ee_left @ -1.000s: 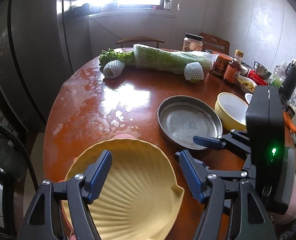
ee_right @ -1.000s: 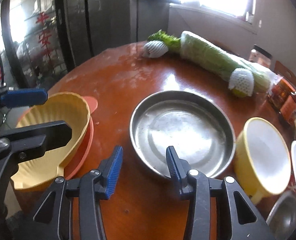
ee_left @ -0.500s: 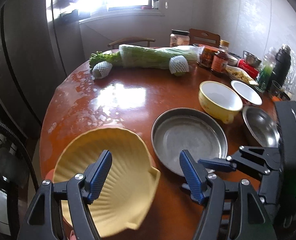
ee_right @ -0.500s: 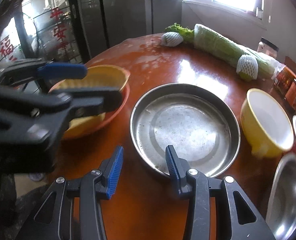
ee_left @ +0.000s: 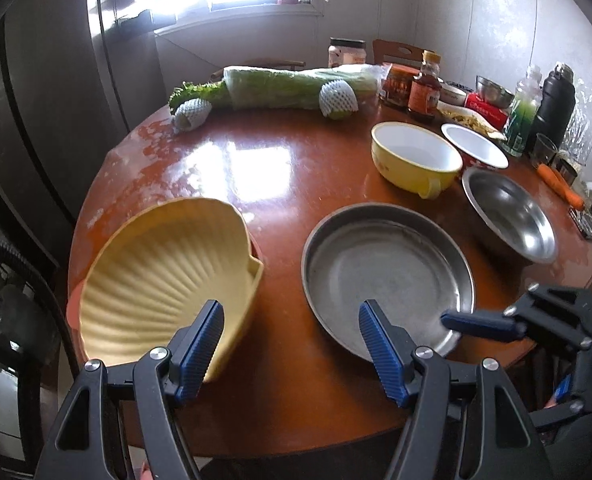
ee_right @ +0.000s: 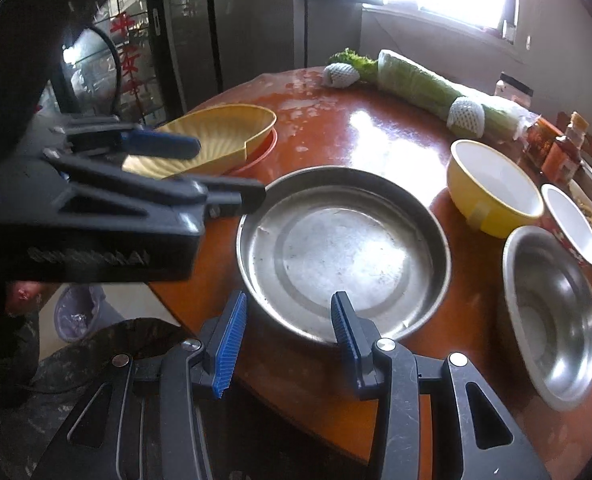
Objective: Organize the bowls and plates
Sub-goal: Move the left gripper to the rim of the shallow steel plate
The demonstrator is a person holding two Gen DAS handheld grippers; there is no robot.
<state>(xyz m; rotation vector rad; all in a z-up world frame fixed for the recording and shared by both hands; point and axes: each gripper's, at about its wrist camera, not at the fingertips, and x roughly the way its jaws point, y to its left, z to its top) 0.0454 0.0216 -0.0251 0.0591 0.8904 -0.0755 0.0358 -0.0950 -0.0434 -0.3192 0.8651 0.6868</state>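
Note:
A yellow shell-shaped plate (ee_left: 163, 280) rests on an orange plate (ee_left: 73, 300) at the table's near left; it also shows in the right wrist view (ee_right: 219, 136). A flat steel pan (ee_left: 388, 276) lies in the middle, also seen in the right wrist view (ee_right: 344, 252). A steel bowl (ee_left: 510, 216), a yellow bowl (ee_left: 416, 160) and a white bowl (ee_left: 474, 146) stand to the right. My left gripper (ee_left: 291, 344) is open and empty, between the shell plate and the pan. My right gripper (ee_right: 285, 340) is open and empty at the pan's near rim.
Wrapped cabbage (ee_left: 296, 86) and two net-wrapped fruits (ee_left: 338, 98) lie at the far side of the round wooden table (ee_left: 255, 168). Jars, bottles and a black flask (ee_left: 552, 108) crowd the far right. A fridge (ee_left: 47, 92) stands left of the table.
My left gripper has pulled back and to the right, off the shell plate, which stays on the orange plate. My right gripper has drawn back slightly toward the pan's near rim.

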